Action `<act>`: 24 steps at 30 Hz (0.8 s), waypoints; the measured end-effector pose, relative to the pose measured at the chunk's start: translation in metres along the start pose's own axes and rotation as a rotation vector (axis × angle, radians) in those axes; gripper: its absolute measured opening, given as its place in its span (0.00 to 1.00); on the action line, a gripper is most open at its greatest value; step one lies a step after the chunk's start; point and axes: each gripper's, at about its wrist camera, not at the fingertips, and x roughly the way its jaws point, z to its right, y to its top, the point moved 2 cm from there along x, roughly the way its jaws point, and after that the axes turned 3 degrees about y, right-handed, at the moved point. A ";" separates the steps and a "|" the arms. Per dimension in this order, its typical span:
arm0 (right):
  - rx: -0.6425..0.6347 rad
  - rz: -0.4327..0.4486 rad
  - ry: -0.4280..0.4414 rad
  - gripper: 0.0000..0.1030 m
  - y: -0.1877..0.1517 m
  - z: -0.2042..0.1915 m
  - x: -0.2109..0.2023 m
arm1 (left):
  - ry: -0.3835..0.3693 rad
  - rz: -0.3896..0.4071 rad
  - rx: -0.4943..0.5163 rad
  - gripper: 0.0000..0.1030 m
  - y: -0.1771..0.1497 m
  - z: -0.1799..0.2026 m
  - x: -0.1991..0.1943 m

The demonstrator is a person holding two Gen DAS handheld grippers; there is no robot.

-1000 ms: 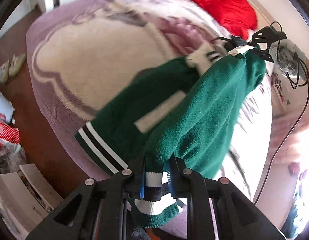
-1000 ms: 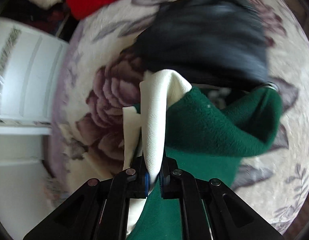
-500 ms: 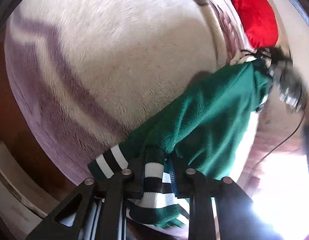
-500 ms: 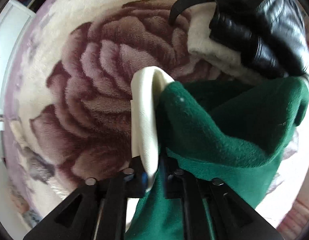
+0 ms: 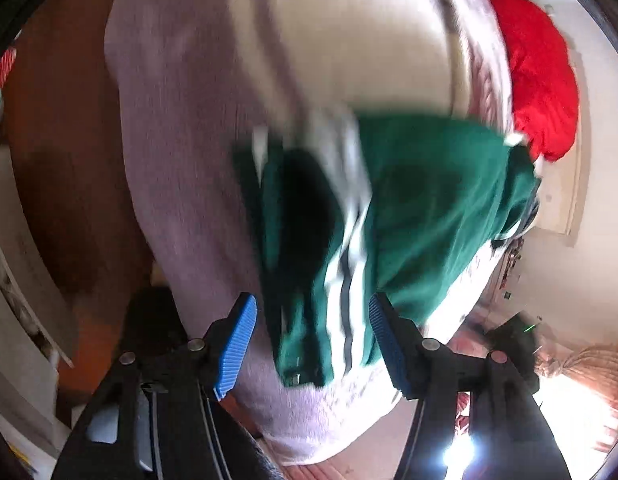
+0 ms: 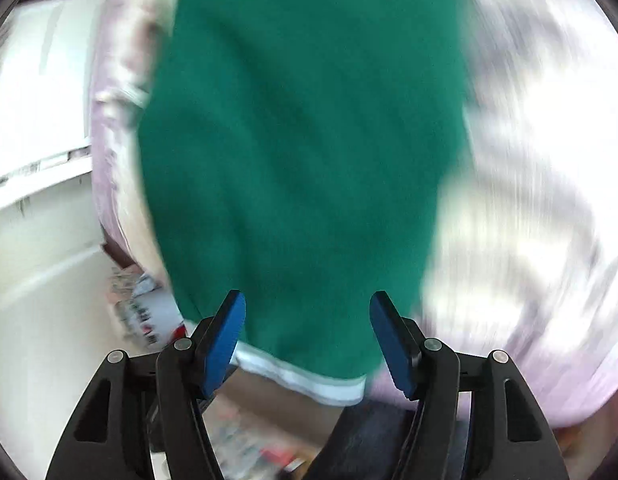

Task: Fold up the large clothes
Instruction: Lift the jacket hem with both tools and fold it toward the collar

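Green garment (image 5: 437, 208) with white-and-dark striped trim; lilac-and-cream blanket (image 5: 213, 112); red cushion (image 5: 541, 80) at two o'clock.

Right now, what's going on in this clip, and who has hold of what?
A person with two handheld grippers is folding a green jacket with striped trim on a bed covered by a floral blanket. Both the left gripper and the right gripper are open and grip nothing; the jacket lies on the blanket in front of them. A red pillow sits at the far end of the bed. Both views are motion-blurred, so how neat the fold is cannot be judged.
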 end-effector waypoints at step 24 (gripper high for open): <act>0.167 0.050 0.215 0.05 -0.132 0.100 0.086 | -0.275 -0.046 0.049 0.16 -0.040 0.009 0.079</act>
